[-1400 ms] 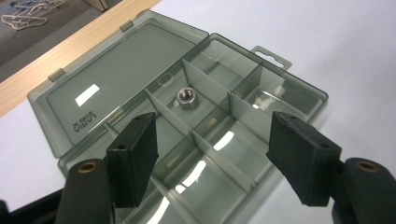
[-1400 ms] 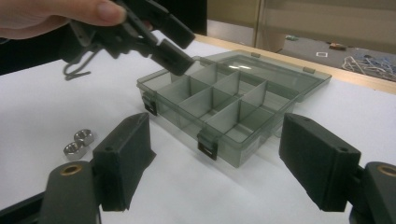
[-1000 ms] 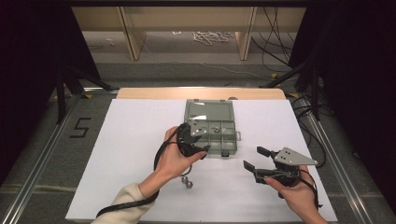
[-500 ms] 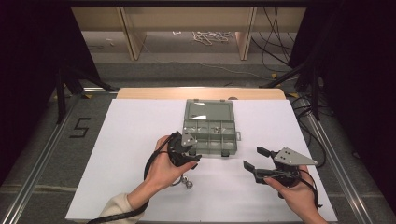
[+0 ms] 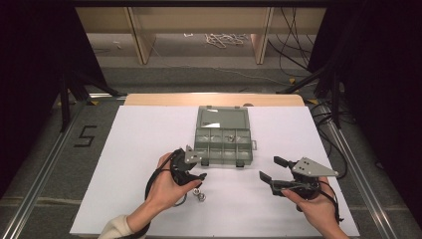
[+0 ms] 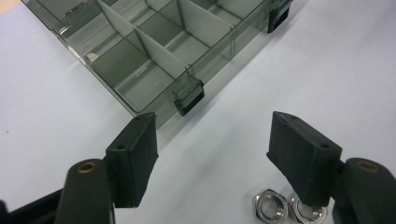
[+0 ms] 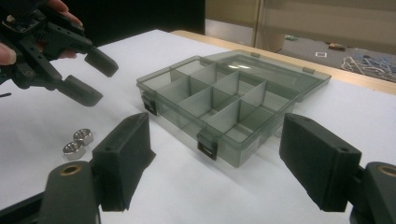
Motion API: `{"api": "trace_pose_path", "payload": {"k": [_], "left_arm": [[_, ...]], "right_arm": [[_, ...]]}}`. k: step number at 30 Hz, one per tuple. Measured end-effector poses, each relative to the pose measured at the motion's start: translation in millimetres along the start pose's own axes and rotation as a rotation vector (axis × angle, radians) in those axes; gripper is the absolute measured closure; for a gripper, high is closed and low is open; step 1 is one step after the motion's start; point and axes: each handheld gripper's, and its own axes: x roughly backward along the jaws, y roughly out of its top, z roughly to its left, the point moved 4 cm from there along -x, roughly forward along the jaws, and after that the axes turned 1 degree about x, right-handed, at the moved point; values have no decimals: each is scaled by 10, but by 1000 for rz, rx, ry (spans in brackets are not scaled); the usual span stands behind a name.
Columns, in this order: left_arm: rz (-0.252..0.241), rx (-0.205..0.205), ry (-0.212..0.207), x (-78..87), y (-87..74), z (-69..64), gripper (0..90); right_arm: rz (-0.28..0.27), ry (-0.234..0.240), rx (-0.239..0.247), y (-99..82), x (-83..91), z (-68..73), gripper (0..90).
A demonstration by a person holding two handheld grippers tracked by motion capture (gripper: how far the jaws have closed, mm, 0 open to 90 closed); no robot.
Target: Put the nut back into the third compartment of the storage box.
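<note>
A translucent grey compartment box [image 5: 224, 160] lies open mid-table, its lid [image 5: 222, 118] laid back flat. Something small and shiny [image 5: 230, 134] sits in one compartment. Two steel hex nuts [image 5: 200, 194] lie side by side on the white sheet in front of the box's left corner. My left gripper [image 5: 203, 169] hovers just over them, open and holding nothing. In the left gripper view the nuts [image 6: 270, 207] lie below the right jaw, which covers part of one. My right gripper [image 5: 268, 168] is open and holding nothing at the front right, pointing at the box [image 7: 224, 100].
The white sheet [image 5: 149, 134] covers the table, with a wooden strip [image 5: 214, 99] at its far edge. Two black latches [image 6: 189, 95] stick out from the box's front wall. Metal rails [image 5: 45, 169] flank the table, and cables [image 5: 224, 39] lie on the floor beyond.
My left hand has drawn back from the box's front left corner toward the near edge and sunk lower, ending above the two nuts. The right hand has stayed still.
</note>
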Motion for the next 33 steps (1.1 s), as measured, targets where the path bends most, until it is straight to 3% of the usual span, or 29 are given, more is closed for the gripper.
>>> {"api": "trace_pose_path", "payload": {"k": [2,4,6,7,8,12,14,24,25,31,33], "left_arm": [[-13,21,-2,-10,-8,-20,325],[5,2,-2,0,-24,-11,325],[-6,27,-12,-17,-36,-33,325],[9,11,-11,-10,-47,-20,325],[-5,32,-12,-22,-50,-33,325],[16,13,-5,-15,-74,-4,326],[12,34,-9,-25,-79,-14,325],[46,20,-18,-48,-107,-4,327],[52,13,-17,-46,-110,0,327],[60,19,-15,-51,-118,2,327],[67,16,-17,-51,-123,9,328]], "right_arm": [[-1,1,0,1,1,0,257],[-2,1,-1,2,3,0,257],[-3,2,-2,3,4,1,257],[-3,2,-2,3,5,2,257],[-3,2,-1,4,6,3,256],[-1,6,-3,6,10,10,254],[4,-8,8,5,14,4,250],[8,10,9,6,17,16,238],[-5,4,31,12,13,1,237],[-15,25,6,13,5,33,217],[-7,5,43,14,16,14,211]]}}
